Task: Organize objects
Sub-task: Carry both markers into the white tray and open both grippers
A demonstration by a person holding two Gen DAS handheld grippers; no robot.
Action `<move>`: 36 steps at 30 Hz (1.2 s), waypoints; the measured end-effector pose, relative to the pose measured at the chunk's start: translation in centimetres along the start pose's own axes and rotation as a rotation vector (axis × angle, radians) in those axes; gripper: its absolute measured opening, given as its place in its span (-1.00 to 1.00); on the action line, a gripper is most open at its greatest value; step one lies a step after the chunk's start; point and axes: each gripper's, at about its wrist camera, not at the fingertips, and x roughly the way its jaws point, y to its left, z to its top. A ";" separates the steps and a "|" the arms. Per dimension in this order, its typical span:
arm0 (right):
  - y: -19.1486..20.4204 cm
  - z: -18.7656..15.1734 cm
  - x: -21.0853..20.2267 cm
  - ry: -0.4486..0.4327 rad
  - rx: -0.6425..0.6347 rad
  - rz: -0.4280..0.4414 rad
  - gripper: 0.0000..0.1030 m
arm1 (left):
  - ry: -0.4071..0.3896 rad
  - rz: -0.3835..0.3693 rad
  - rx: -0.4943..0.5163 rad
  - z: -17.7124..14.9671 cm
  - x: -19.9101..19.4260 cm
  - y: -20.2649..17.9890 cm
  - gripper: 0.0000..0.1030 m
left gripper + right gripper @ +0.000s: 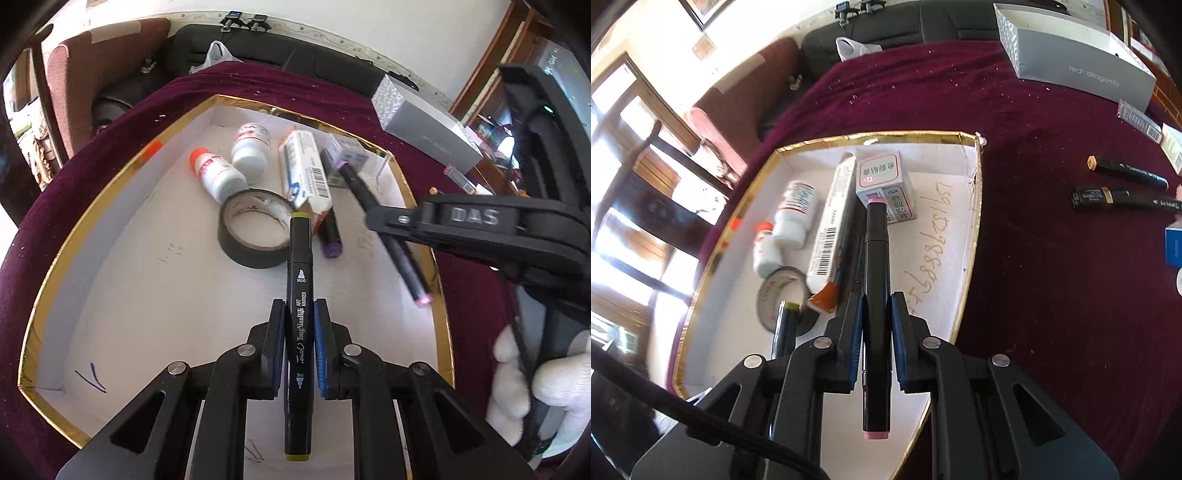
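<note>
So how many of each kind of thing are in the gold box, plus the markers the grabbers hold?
Bottles: 2
Tape roll: 1
Cartons: 2
Purple-ended marker lying in the box: 1
Held markers: 2, olive-capped marker in left gripper, pink-capped marker in right gripper
Total: 8

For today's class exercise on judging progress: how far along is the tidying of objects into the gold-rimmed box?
Done: two bottles, a tape roll and cartons lie in the box. In hand: the left gripper holds an olive-capped marker; the right gripper holds a pink-capped marker, both over the box. Left: two markers on the maroon cloth.
</note>
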 end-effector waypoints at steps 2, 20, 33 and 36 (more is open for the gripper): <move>0.1 0.0 0.4 0.005 -0.006 -0.031 -0.75 | 0.016 -0.021 0.006 -0.1 0.2 -0.4 -0.77; 1.2 -0.3 1.1 0.012 -0.055 -0.097 -0.75 | 0.021 -0.075 -0.062 -0.3 0.4 0.3 -0.59; 2.5 -1.3 -2.5 -0.106 -0.120 -0.103 -0.08 | -0.062 -0.062 -0.147 -0.2 -2.9 1.3 -0.06; 2.7 -1.9 -4.3 -0.162 -0.164 -0.136 -0.05 | -0.083 -0.044 -0.144 -0.2 -3.6 0.8 -0.04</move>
